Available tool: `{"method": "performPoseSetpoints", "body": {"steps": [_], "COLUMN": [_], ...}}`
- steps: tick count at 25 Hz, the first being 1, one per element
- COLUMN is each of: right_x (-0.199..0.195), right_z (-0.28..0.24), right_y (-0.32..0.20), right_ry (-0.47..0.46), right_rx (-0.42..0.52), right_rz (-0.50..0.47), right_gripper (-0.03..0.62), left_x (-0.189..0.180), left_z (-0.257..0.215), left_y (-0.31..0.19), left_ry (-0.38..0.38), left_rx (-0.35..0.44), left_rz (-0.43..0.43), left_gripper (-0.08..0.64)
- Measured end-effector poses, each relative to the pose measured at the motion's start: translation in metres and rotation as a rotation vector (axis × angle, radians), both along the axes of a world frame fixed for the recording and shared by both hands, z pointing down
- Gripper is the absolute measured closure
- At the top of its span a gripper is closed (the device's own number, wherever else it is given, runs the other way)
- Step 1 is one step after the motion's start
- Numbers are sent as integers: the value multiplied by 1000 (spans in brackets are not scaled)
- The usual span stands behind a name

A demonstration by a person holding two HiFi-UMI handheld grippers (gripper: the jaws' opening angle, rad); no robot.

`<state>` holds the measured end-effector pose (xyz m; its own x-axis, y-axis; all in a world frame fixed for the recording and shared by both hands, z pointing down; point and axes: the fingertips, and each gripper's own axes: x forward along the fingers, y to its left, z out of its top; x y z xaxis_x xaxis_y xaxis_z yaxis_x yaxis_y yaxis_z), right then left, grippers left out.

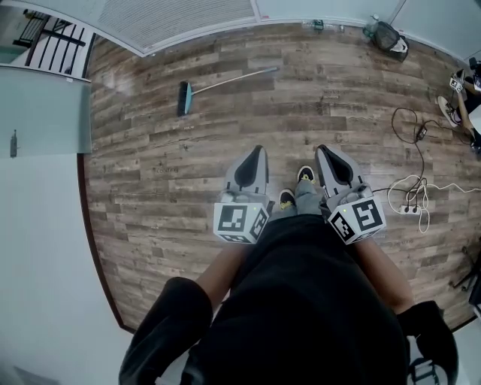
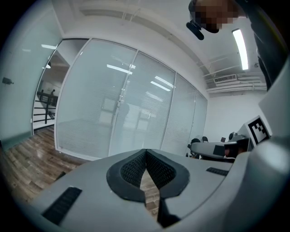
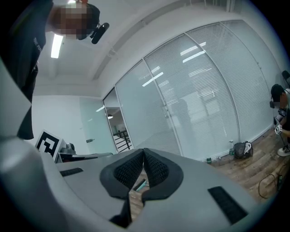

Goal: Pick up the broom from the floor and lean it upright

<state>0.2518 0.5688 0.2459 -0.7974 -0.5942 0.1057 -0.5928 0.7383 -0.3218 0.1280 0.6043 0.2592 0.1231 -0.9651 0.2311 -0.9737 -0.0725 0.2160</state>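
Broom [image 1: 225, 81]: flat on the wooden floor [image 1: 338, 113] near the glass wall [image 1: 180, 16], well ahead of the person, untouched.
Long axis: nearly side to side across the head view, with the teal brush head [image 1: 184, 98] at the left end and the handle tip at the right, slightly farther off.
Left gripper [image 1: 259, 149]: fingers pressed together with nothing between them, pointing ahead from in front of the body.
Right gripper [image 1: 323, 148]: fingers likewise closed and empty; its own view catches a sliver of the broom through the gap below the fingertips.
Bearing: the broom lies ahead and to the left of both grippers, its handle tip almost straight ahead of the left gripper.
Nearer hand: the left, by the look of it.
Stage: approach only; the fingers would need to spread before taking the handle.
Cables [image 1: 409, 194]: on the floor at right, well apart from the broom.
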Motion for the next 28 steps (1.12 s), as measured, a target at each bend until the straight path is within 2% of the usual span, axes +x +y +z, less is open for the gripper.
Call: {"method": "performPoseSetpoints", "body": {"steps": [8,18,21,28], "right_x": [16,8,0,-48], "right_z": [4,22,30,26], "right_y": [-78,-125,-138,-170], "right_ry": [-88,-93,-83,-33], "right_rx": [-10,-56,-88,-71], "right_rz": [37,11,10,-47], "right_gripper": [578,578,578,578], "left_x": [14,22,13,-36], "left_z": [-3,6,9,14], "left_y": [-65,-111,-121,-156], "left_ry": [-81,-78,-63,-31], "left_rx": [-15,-56,-69,-56], "left_rz": [26,46,41,0], "left_gripper": [538,538,538,538]}}
